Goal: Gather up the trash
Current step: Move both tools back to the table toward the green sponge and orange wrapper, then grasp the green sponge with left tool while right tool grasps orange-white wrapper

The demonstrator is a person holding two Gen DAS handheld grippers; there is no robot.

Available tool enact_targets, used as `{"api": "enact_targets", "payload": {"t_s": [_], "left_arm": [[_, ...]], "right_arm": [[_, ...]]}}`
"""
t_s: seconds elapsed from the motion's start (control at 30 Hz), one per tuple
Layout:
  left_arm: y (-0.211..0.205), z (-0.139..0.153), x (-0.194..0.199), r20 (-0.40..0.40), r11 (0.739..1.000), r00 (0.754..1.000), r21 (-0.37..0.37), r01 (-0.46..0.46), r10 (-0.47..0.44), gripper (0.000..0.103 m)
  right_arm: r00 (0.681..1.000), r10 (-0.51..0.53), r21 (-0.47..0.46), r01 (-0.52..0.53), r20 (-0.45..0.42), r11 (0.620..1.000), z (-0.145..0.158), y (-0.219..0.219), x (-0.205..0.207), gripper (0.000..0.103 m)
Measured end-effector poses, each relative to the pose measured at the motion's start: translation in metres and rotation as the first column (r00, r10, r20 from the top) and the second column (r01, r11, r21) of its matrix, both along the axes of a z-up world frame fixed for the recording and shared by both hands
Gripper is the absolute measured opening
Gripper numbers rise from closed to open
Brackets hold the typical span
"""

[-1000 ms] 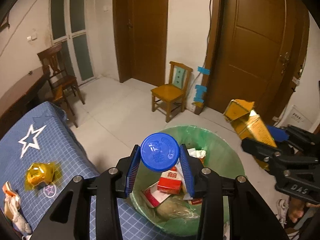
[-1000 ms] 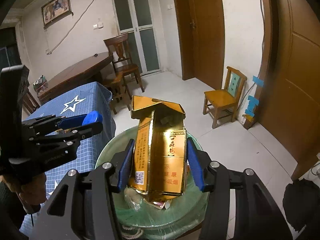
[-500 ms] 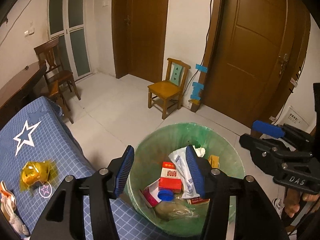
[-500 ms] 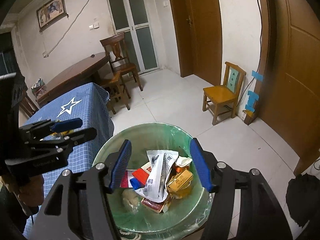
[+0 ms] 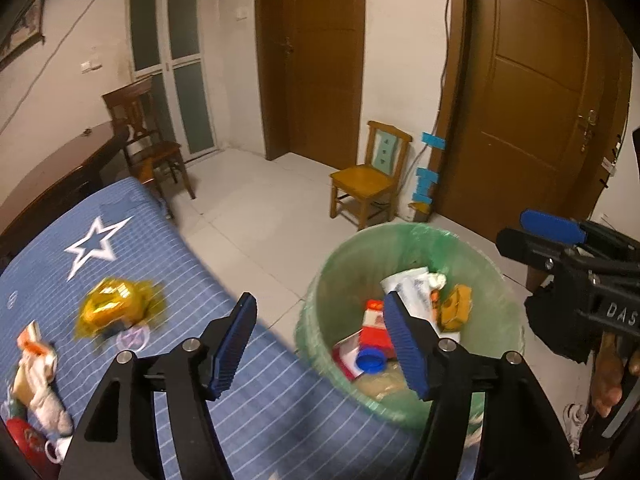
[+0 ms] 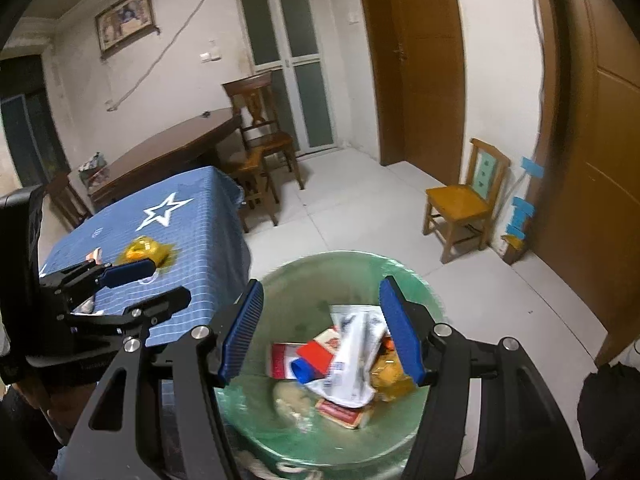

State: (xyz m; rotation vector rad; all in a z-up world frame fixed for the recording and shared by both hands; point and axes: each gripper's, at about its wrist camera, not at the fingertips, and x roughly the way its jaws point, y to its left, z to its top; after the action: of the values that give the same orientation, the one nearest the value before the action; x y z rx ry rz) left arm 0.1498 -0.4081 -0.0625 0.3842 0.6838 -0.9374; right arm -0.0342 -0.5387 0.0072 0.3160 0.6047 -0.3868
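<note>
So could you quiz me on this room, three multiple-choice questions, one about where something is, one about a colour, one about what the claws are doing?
1. Where does the blue bottle cap lie?
A. On the blue tablecloth
B. Inside the green-lined bin
C. On the yellow chair

2. What colour is the crumpled wrapper on the blue tablecloth?
A. Gold
B. Purple
C. Black

3. What state is the left claw in?
A. Shut on the cap
B. Shut on a carton
C. Open and empty

Answers: 1 B, the cap rests among the rubbish in the green-lined bin. 2 A, it shines gold-yellow near the white star. 3 C, its blue pads stand apart with nothing between them; the right claw is open too.
</note>
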Motion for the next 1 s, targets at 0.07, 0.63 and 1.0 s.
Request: {"api": "enact_targets", "payload": {"t_s": [0.07,0.63,1.0], "left_arm": [[0.017,0.001,0.0,0.009,1.0,1.0,0.002,-0.029,0.029,0.068],[0.286,0.072,0.15,-0.059,0.908,0.906,0.005,-0.42,0.42,0.073],[0.355,0.015,0.225,-0.043,0.955,0.966,0.164,-0.247,0.257,0.068]], "right_arm": [[0.999,0.035,0.007,-0.035,0.008,0.999,0.0,0.009,0.007,0.058],[0.848,0.528,0.054,-0.53,0.042,0.847,0.006,0.157,0.169,0.058],[0.698,0.715,0.189,-0.7,-0.022,0.689,-0.016,0.231,0.312,0.058]]}}
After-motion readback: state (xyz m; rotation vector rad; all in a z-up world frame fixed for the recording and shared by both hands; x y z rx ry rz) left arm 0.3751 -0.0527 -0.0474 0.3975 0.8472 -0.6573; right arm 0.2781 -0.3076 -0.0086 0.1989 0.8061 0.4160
